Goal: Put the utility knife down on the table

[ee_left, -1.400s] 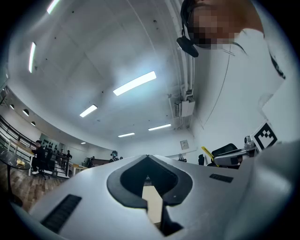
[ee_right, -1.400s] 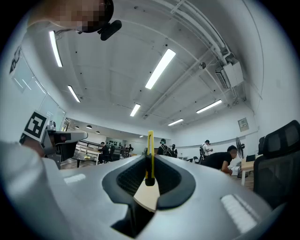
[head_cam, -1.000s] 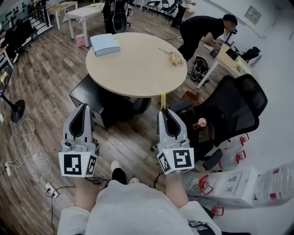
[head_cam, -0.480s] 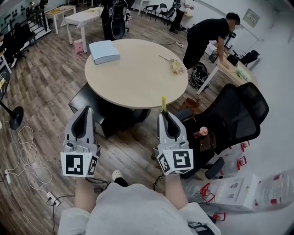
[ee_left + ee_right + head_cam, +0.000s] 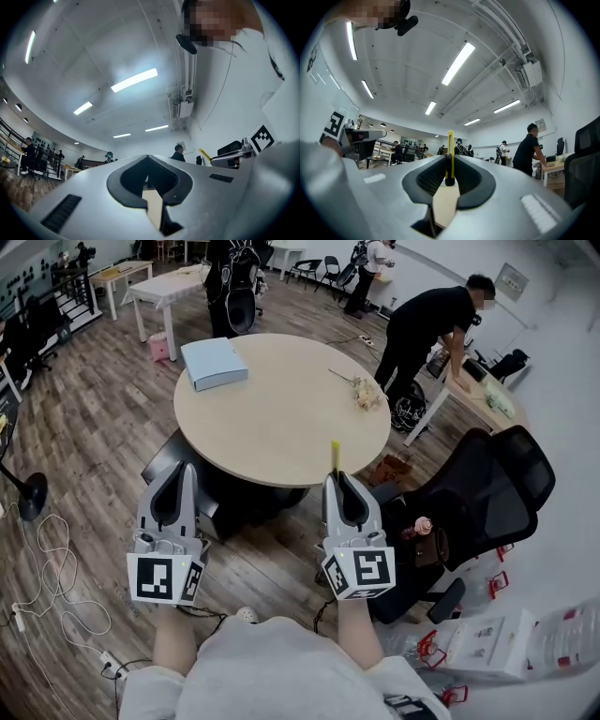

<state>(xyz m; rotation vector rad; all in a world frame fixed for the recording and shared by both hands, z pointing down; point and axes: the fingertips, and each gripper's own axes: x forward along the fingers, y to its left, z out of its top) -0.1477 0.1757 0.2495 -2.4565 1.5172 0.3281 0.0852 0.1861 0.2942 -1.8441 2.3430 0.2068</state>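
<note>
The yellow knife [image 5: 449,140] sits clamped between the fingers of the right gripper [image 5: 336,475], poking past their tips. The left gripper [image 5: 185,468] has its fingers closed on nothing.

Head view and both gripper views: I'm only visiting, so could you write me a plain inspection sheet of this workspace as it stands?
Surface: round table with a pale top, just ahead of both grippers.
Job's things: yellow utility knife, held upright, not yet on the table.
Clutter: blue box and small beige bundle on the table.
Grippers: right gripper shut on the knife; left gripper shut, nothing in it.
Cables: white cables loose on the wood floor, left side.
Surroundings: black office chair at right; a person leaning over a desk beyond.
</note>
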